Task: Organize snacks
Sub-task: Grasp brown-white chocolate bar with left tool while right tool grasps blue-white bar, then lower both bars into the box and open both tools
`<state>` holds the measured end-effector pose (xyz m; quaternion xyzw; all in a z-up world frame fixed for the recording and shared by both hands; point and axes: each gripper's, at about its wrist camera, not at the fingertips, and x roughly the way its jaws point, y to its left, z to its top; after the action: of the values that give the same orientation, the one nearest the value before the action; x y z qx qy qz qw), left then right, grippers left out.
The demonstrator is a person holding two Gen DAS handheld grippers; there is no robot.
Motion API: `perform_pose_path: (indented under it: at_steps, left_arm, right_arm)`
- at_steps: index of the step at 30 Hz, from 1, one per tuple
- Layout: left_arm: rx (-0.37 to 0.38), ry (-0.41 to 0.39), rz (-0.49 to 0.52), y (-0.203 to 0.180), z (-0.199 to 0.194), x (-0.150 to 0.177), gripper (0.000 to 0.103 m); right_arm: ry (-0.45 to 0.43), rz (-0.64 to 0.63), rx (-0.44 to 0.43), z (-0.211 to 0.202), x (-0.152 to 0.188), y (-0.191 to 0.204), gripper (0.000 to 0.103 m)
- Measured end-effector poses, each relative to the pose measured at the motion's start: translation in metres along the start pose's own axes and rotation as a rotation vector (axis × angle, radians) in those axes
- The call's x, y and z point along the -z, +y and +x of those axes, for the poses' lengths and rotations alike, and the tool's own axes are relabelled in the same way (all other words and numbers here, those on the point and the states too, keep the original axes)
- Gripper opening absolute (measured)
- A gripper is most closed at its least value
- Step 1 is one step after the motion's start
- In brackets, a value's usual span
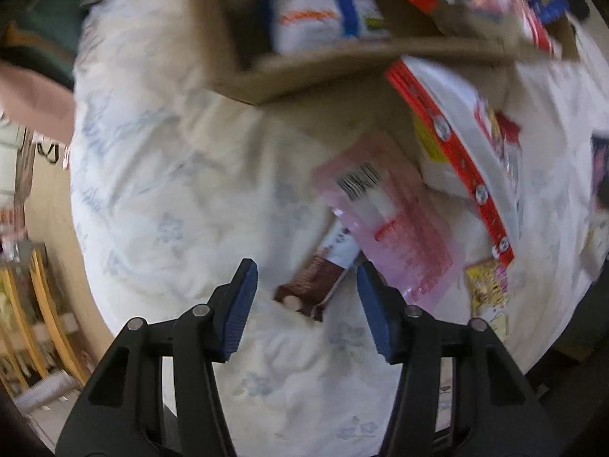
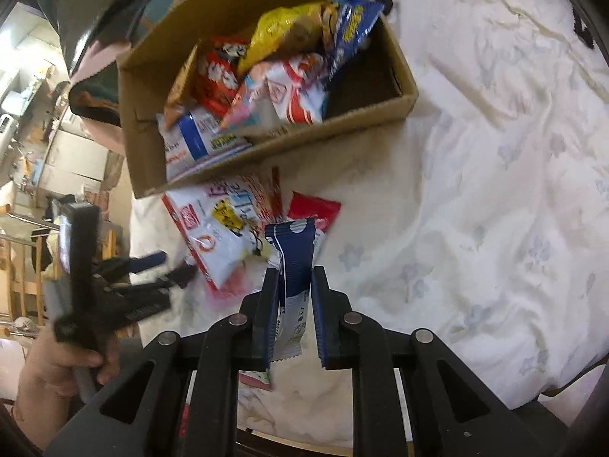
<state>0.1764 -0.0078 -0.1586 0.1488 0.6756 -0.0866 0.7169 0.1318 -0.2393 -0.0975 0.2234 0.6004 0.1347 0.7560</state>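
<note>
- Nearest us in the right wrist view, the right gripper (image 2: 293, 304) has its jaws pressed on a blue and white snack packet (image 2: 294, 266), which stands up between them at lower centre, lifted off the bed.
- In the left wrist view, the left gripper (image 1: 306, 297) points down at the bedsheet (image 1: 160, 190) with its jaws spread partway. A brown snack bar (image 1: 316, 285) lies between them at lower centre; the pads do not press on it as far as we can see.
- The same gripper shows blurred at the left edge of the right wrist view, held by a hand (image 2: 57, 365) at lower left.
- The cardboard box (image 2: 266, 148) sits in the upper middle of the right wrist view, already holding several snacks: a yellow bag (image 2: 281, 34), a blue bag (image 2: 350, 30), a red packet (image 2: 217, 76) and others piled together.
- Left on the bed just below the box are a large white bag with a red band (image 1: 464, 144), a pink packet (image 1: 384, 221) overlapping the brown bar, and a small yellow packet (image 1: 489, 285) at lower right of the left wrist view.
- We judge the job well underway: much is boxed, one packet is in hand, and roughly four or five items remain loose on the sheet.
</note>
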Motion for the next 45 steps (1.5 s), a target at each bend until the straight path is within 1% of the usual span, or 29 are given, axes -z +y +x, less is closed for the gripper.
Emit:
perform_pose_path:
  at_steps: [1, 2, 3, 5, 7, 9, 10, 12, 13, 15, 16, 17, 18, 20, 21, 23, 24, 25, 26, 29, 32, 33, 34, 36, 37, 38, 40, 43, 45]
  left_arm:
    - [-0.016, 0.001, 0.011, -0.004, 0.003, -0.001, 0.048]
    - [-0.016, -0.002, 0.019, -0.005, 0.006, -0.001, 0.027]
    - [0.003, 0.0, 0.025, -0.006, 0.007, -0.002, 0.019]
    - [0.028, -0.01, 0.021, -0.006, 0.001, -0.001, 0.016]
    - [0.068, -0.016, 0.012, -0.006, -0.008, 0.005, 0.016]
    - [0.085, -0.006, -0.011, -0.006, -0.017, 0.018, 0.015]
    - [0.102, 0.013, -0.031, -0.006, -0.02, 0.029, 0.016]
    - [0.132, 0.046, -0.05, -0.006, -0.019, 0.04, 0.016]
    - [0.132, 0.055, -0.052, -0.007, -0.018, 0.045, 0.017]
    - [0.1, 0.078, -0.061, -0.007, -0.013, 0.052, 0.019]
    - [0.093, 0.101, -0.072, -0.006, -0.009, 0.053, 0.02]
    - [0.094, 0.126, -0.084, -0.007, -0.006, 0.054, 0.02]
    - [0.096, 0.132, -0.097, -0.005, -0.004, 0.053, 0.022]
    - [0.085, 0.11, -0.111, -0.001, -0.002, 0.049, 0.025]
    - [0.077, 0.098, -0.108, 0.0, -0.001, 0.04, 0.026]
    - [0.051, 0.083, -0.083, -0.004, 0.002, 0.033, 0.026]
    - [0.041, 0.082, -0.074, -0.003, 0.005, 0.021, 0.026]
    - [0.033, 0.078, -0.067, -0.005, 0.007, 0.017, 0.026]
    - [0.031, 0.078, -0.063, -0.006, 0.008, 0.015, 0.026]
    - [0.029, 0.066, -0.059, -0.008, 0.004, 0.008, 0.015]
    - [0.025, 0.061, -0.067, -0.011, -0.003, 0.011, 0.015]
    - [0.023, 0.059, -0.074, -0.008, -0.007, 0.018, 0.015]
    - [0.028, 0.054, -0.086, -0.006, -0.011, 0.022, 0.015]
    - [0.027, 0.029, -0.098, -0.003, -0.02, 0.044, 0.015]
    - [0.016, 0.012, -0.106, 0.006, -0.031, 0.055, 0.015]
    - [-0.006, -0.016, -0.125, 0.01, -0.04, 0.059, 0.015]
    - [-0.023, -0.073, -0.165, 0.02, -0.058, 0.063, 0.015]
    - [0.005, -0.141, -0.246, 0.03, -0.086, 0.066, 0.015]
    - [0.01, -0.21, -0.293, 0.037, -0.108, 0.061, 0.015]
  right_arm:
    - [-0.003, 0.002, -0.007, 0.0, -0.001, 0.0, 0.017]
    - [-0.002, 0.004, -0.01, 0.001, -0.001, 0.002, 0.017]
    - [-0.002, 0.005, -0.012, 0.002, -0.003, 0.003, 0.017]
    - [-0.002, 0.01, -0.016, 0.001, -0.003, 0.002, 0.017]
    - [-0.006, 0.019, -0.023, -0.003, -0.004, 0.001, 0.017]
    - [-0.011, 0.02, -0.028, -0.003, -0.004, 0.001, 0.017]
    - [-0.013, 0.018, -0.032, -0.004, -0.004, 0.002, 0.017]
    - [-0.013, 0.007, -0.038, -0.004, -0.004, 0.005, 0.017]
    - [-0.012, 0.003, -0.038, -0.005, -0.003, 0.006, 0.017]
    - [-0.005, -0.001, -0.036, -0.002, -0.003, 0.008, 0.017]
    - [-0.001, 0.001, -0.036, -0.001, -0.003, 0.008, 0.017]
    - [0.001, 0.002, -0.036, -0.001, -0.003, 0.008, 0.017]
    - [0.002, 0.002, -0.035, 0.0, -0.002, 0.008, 0.017]
    - [0.003, -0.002, -0.031, 0.001, -0.001, 0.009, 0.017]
    - [0.004, -0.002, -0.03, 0.001, -0.001, 0.008, 0.017]
    - [0.005, 0.001, -0.028, 0.003, -0.001, 0.007, 0.017]
    - [0.006, 0.002, -0.026, 0.003, -0.001, 0.007, 0.017]
    - [0.005, 0.003, -0.023, 0.004, -0.001, 0.007, 0.017]
    - [0.005, 0.004, -0.022, 0.004, -0.001, 0.006, 0.017]
    - [0.001, 0.013, -0.027, 0.002, -0.002, 0.003, 0.017]
    - [-0.006, 0.018, -0.036, -0.001, -0.003, 0.003, 0.017]
    - [-0.009, 0.016, -0.042, -0.001, -0.003, 0.004, 0.017]
    - [-0.011, 0.014, -0.046, -0.002, -0.003, 0.005, 0.017]
    - [-0.014, 0.002, -0.058, -0.004, -0.004, 0.009, 0.017]
    - [-0.015, -0.003, -0.063, -0.005, -0.004, 0.011, 0.017]
    - [-0.018, -0.008, -0.069, -0.007, -0.004, 0.013, 0.017]
    - [-0.031, -0.021, -0.079, -0.011, -0.004, 0.017, 0.017]
    - [-0.057, -0.036, -0.093, -0.02, -0.006, 0.022, 0.017]
    - [-0.079, -0.041, -0.098, -0.025, -0.008, 0.024, 0.017]
